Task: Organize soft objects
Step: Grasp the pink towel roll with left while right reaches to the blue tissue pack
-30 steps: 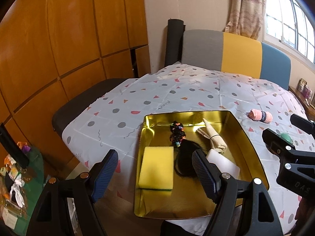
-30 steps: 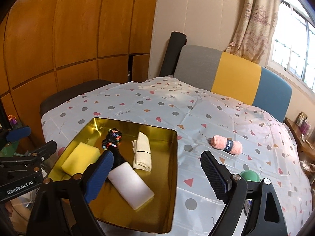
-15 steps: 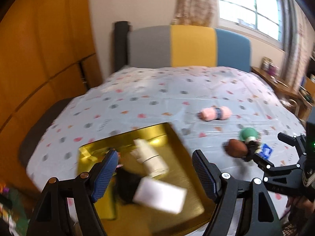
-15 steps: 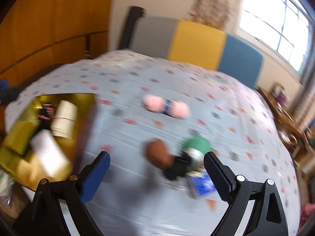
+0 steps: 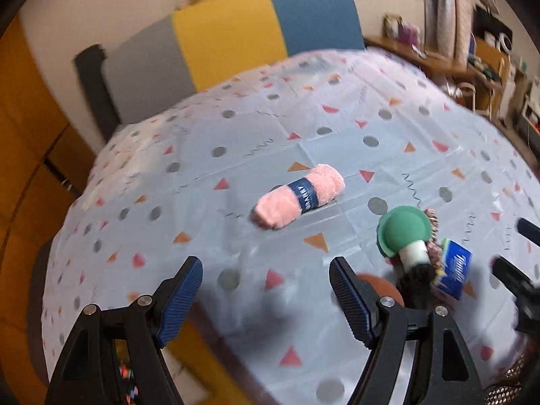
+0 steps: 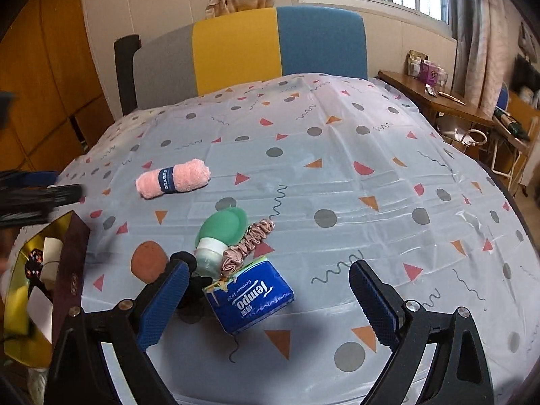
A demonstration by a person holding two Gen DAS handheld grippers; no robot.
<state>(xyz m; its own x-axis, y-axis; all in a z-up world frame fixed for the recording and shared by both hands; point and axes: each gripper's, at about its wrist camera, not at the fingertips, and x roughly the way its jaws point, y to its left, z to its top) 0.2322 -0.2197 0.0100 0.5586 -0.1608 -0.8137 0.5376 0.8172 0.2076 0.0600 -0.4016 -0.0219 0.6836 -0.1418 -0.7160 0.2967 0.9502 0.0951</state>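
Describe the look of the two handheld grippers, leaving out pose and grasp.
The left gripper and right gripper look alike: two black plastic fingers with triangular cut-outs and silver screw heads, each tipped with a blue ribbed pad. No cables, sleeves or markings show on them in these views.

Patterned tablecloth [image 6: 337, 175] under pink towel roll [image 6: 172, 178]

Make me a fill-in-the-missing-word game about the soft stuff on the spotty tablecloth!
1. The rolled towel with the dark band is ____ in colour.
2. The tissue pack is ____ in colour.
3. The satin scrunchie lies between the tissue pack and the ____ sponge.
4. The right gripper holds ____ between its fingers.

Missing words: pink; blue; green; nothing
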